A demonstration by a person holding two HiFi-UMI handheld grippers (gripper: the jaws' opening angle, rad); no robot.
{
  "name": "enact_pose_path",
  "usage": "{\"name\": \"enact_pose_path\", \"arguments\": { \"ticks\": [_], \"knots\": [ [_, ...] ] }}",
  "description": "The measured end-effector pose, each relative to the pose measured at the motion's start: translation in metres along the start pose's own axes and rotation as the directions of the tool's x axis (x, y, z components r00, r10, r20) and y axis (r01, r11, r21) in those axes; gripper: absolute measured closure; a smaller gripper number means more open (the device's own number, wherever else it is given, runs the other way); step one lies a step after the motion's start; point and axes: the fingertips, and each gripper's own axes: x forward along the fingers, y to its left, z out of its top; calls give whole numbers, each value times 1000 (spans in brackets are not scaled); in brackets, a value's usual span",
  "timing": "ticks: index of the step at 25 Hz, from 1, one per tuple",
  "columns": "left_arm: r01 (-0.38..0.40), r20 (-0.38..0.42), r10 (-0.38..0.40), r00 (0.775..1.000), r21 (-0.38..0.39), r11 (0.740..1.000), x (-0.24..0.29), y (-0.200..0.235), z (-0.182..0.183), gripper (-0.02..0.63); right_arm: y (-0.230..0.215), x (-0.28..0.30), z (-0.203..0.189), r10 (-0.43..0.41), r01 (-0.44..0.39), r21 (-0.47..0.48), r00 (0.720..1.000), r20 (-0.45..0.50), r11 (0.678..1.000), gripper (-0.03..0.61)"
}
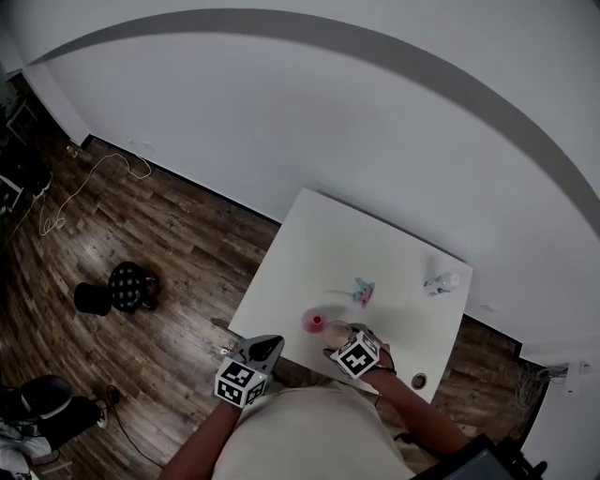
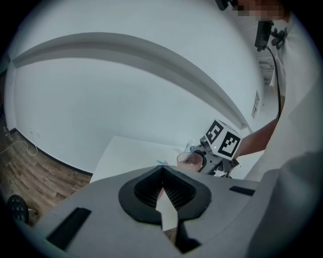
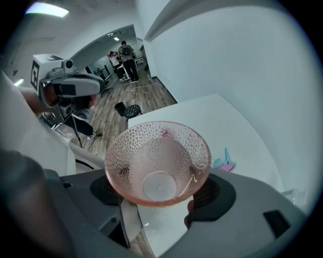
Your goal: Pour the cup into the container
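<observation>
Pink dimpled translucent plastic cup (image 3: pixel 159 164), seemingly empty, clamped by right hand-held gripper (image 3: pixel 159 195) at six o'clock on the tabletop (image 1: pixel 328 244); left hand-held gripper (image 2: pixel 162 169) closed, empty.

Pink dimpled cup (image 3: pixel 157 161), white table (image 1: pixel 328 244), brown floor (image 1: pixel 187 253)

Soft, even indoor light fills all three views, leaving the white wall (image 1: pixel 375 112) bright and almost shadowless. A ceiling lamp (image 3: pixel 48 9) glares at the upper left of the right gripper view, where the near cup (image 3: pixel 158 161) is sharp, with small highlights. Fisheye lenses bow straight lines; black vignettes ring both gripper views
</observation>
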Motion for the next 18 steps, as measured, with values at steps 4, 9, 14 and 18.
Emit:
{"name": "enact_pose_path", "arguments": {
  "ticks": [4, 9, 14, 18],
  "knots": [
    [-4, 11, 4, 1000, 6, 1000, -2, 3, 5, 601, 5, 2, -2, 14, -15, -10, 999, -48, 1000, 209],
    [-9, 21, 9, 1000, 12, 1000, -2, 5, 3, 601, 7, 7, -3, 25, -26, -19, 995, -93, 999, 210],
    [-12, 29, 12, 1000, -16, 1000, -13, 6, 7, 601, 15, 9, -1, 41, -43, -16, 991, -124, 999, 210],
    [-12, 38, 13, 999, -25, 1000, -6, 8, 4, 601, 10, 25, -8, 54, -56, -14, 986, -155, 998, 210]
  ]
}}
